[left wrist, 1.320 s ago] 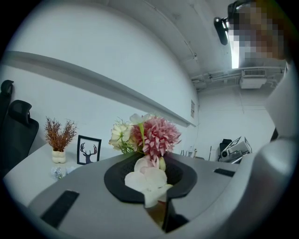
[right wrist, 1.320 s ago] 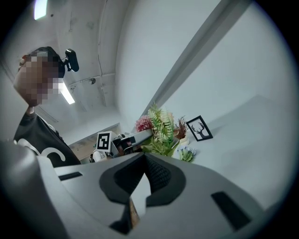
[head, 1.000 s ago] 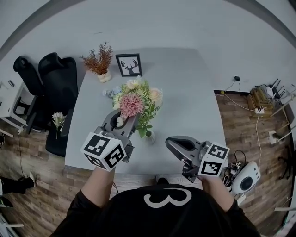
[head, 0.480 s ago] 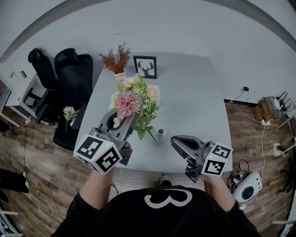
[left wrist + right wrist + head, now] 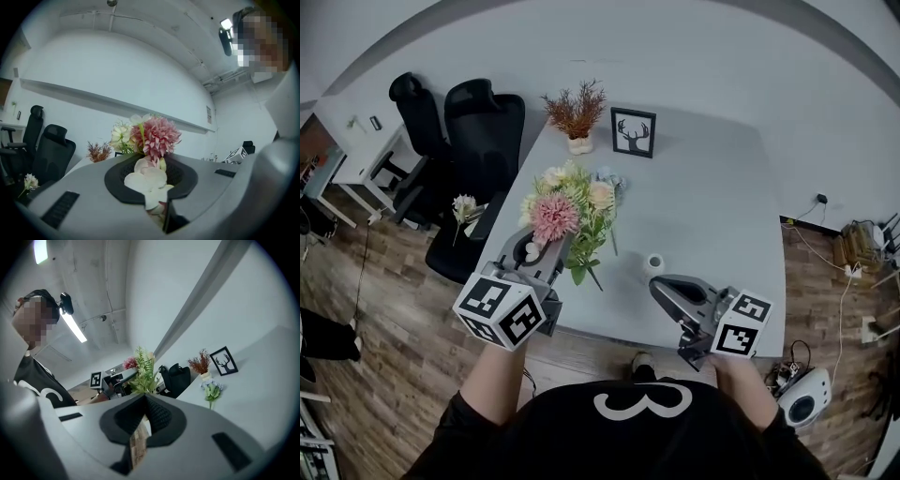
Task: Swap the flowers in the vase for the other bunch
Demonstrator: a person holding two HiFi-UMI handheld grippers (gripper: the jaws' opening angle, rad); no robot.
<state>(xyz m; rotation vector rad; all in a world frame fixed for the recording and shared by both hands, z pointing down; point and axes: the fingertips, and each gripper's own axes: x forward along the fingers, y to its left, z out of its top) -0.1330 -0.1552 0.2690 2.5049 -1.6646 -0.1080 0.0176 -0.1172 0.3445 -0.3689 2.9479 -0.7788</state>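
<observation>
A: What surrounds the counter (image 5: 712,197)?
B: A plain pale wall (image 5: 694,47) behind, wood-plank floor (image 5: 384,375) all around it.
A: Furniture?
B: Two black office chairs (image 5: 483,122) at its left side, a white desk (image 5: 352,155) beyond them. A strip light (image 5: 75,329) glows overhead.

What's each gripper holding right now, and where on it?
Left gripper clamps the flower bunch among its lower blooms; right gripper holds nothing.

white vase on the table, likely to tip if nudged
Probably light: the vase is small and stands empty, the bouquet held in the left gripper. It looks narrow and upright, so a nudge may topple it. On the smooth table it could slide.
</observation>
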